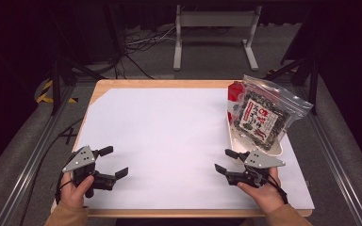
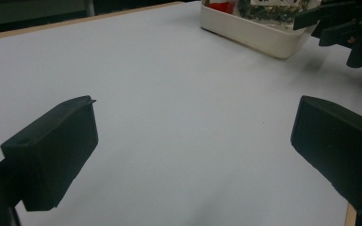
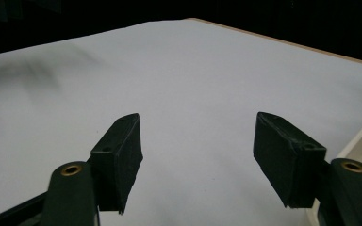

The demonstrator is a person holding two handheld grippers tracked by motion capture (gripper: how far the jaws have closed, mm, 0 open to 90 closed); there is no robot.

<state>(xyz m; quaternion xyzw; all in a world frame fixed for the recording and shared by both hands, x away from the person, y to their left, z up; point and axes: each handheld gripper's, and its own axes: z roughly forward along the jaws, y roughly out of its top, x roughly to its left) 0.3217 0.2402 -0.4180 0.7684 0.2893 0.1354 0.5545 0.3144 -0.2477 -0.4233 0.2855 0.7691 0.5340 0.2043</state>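
A clear zip bag of dark dried food with a red and white label (image 1: 263, 117) leans in a cream tray (image 1: 235, 139) at the table's right side; a red packet (image 1: 235, 92) stands behind it. My right gripper (image 1: 224, 161) is open just in front of the tray, jaws pointing left, nothing between them (image 3: 197, 157). My left gripper (image 1: 114, 162) is open near the front left corner, jaws pointing right and empty (image 2: 193, 146). In the left gripper view the tray (image 2: 252, 35) and the right gripper (image 2: 344, 28) show at the top right.
A white sheet (image 1: 169, 136) covers the wooden table (image 1: 136, 84). Beyond the far edge stand a grey metal frame (image 1: 214, 35) and loose cables on the floor (image 1: 136, 42). Dark rails run along both sides of the table.
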